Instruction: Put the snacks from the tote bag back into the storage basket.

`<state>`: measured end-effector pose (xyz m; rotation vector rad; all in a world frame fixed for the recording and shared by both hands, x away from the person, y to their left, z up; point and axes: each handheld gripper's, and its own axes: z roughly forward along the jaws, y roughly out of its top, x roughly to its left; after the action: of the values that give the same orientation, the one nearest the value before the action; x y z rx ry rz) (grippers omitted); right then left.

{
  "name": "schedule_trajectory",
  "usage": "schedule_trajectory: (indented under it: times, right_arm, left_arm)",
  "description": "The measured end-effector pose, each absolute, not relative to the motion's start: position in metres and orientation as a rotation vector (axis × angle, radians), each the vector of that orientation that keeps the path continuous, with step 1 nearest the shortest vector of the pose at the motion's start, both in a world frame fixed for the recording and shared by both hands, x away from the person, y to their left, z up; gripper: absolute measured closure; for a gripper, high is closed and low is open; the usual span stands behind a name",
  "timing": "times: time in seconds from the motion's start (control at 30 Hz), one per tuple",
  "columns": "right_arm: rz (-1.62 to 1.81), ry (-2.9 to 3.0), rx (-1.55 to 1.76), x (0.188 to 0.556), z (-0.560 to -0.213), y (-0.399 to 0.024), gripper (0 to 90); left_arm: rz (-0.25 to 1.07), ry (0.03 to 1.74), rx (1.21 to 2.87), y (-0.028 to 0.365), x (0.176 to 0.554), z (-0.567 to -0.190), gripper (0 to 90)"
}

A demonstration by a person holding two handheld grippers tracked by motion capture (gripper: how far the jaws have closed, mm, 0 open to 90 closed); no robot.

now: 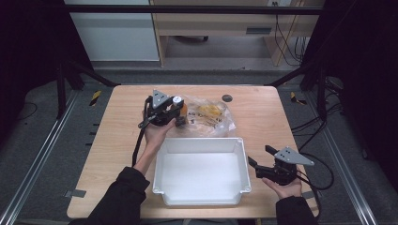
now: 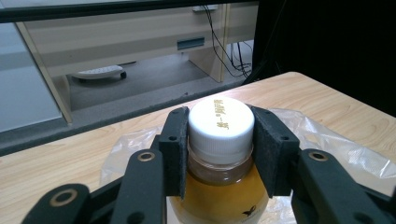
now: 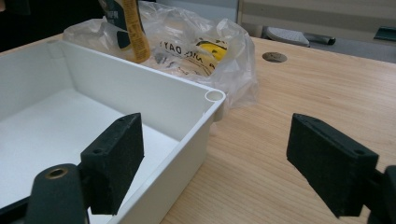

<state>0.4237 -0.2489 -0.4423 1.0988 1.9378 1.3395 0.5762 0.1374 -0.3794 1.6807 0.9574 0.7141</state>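
Light wooden table (image 1: 263, 122) with rounded corners, grey floor around it, pale cabinets beyond the far edge; dark frame posts at both sides. Small round grommet (image 1: 227, 98) set in the tabletop near the far edge.

White plastic bin (image 1: 202, 199), rectangular, sits at the near middle of the table. Its inside looks bare white in the high view; the right gripper view cuts off the bin's near and left parts.

Clear plastic bag (image 1: 213, 117) lies crumpled just behind the bin's far wall. Something yellow with dark print is inside; lettering is partly legible through the film but too creased to read with confidence.

Left gripper (image 2: 220, 140), held by the left hand (image 1: 157, 133) over the bag's left end: both pads are pressed against the sides of a bottle (image 2: 224, 196) at its white screw cap (image 2: 221, 122) and neck. Bottle holds amber-yellow liquid; its lower body is cut off at the frame bottom. Small gold characters on the cap top are too small to make out. In the right gripper view the bottle's yellow body stands upright behind the bin wall, its top cut off by the frame.

Right gripper (image 1: 262, 158), in the right hand (image 1: 284, 188), sits just beside the bin's right wall near the table's front right corner. Jaws stand wide apart with nothing between them; one jaw overlaps the bin's rim in its own view, the other hangs over bare wood.
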Motion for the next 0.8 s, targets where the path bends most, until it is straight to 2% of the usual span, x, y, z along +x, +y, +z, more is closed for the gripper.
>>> schedule_trajectory:
  times: [0.8]
  right_arm:
    - [1.339,1.936,1.098,0.423,-0.442,-0.249,19.0]
  left_arm:
    - [0.719,0.914,1.642,0.144,0.561,-0.352,59.1]
